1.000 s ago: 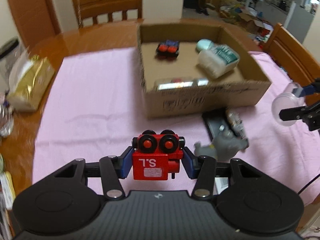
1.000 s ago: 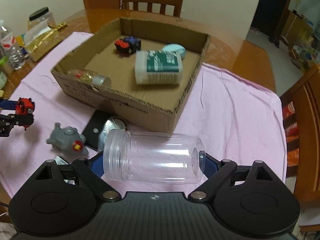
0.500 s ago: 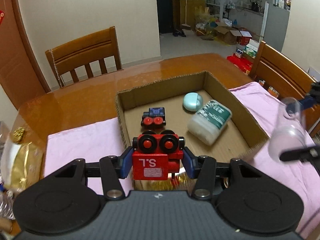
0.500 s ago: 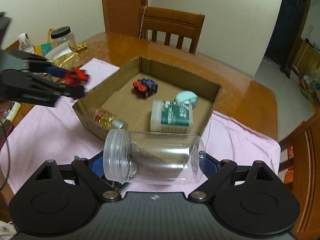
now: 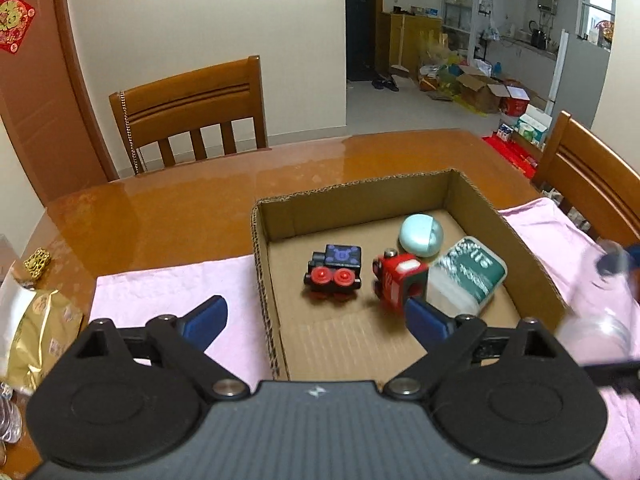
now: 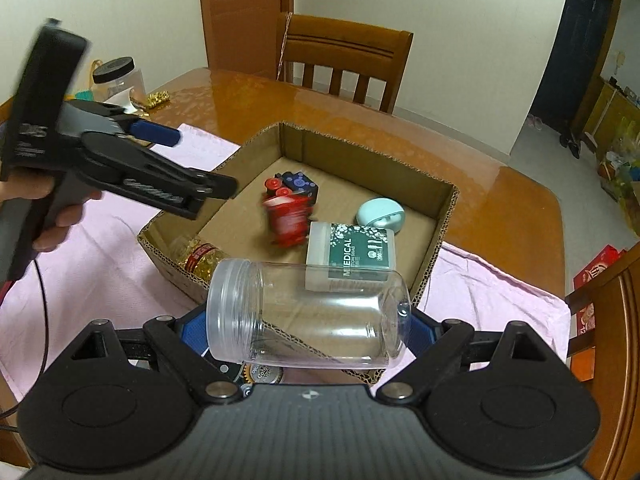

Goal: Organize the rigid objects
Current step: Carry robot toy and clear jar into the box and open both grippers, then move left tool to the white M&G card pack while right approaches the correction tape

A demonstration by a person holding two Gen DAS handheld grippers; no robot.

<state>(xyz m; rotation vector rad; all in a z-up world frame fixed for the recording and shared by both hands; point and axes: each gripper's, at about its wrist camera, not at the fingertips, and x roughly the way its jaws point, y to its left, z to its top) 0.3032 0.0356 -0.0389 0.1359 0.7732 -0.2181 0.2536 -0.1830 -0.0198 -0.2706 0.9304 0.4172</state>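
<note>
A cardboard box [image 5: 472, 190] [image 6: 446, 216] stands on a pink cloth. My left gripper [image 5: 316, 320] [image 6: 188, 164] is open above the box's near left corner. A red toy train [image 5: 400, 280] [image 6: 288, 218], blurred, is inside the box beside a blue toy train [image 5: 336, 270] [image 6: 298, 184], a mint round case [image 5: 422, 236] [image 6: 380, 212] and a green-labelled medical tub [image 5: 468, 276] [image 6: 352, 254]. My right gripper [image 6: 308, 320] is shut on a clear plastic jar [image 6: 308, 312] [image 5: 600, 308], held sideways over the box's near edge.
A bottle with gold and red contents [image 6: 200, 256] lies in the box's near left corner. A gold bag [image 5: 36, 332] and a black-lidded jar [image 6: 116, 80] stand at the table's left. Wooden chairs [image 5: 192, 112] [image 5: 592, 184] stand around the table.
My left gripper has opened and let go of the red toy train, which is now in the box. My right gripper has carried the jar closer over the box.
</note>
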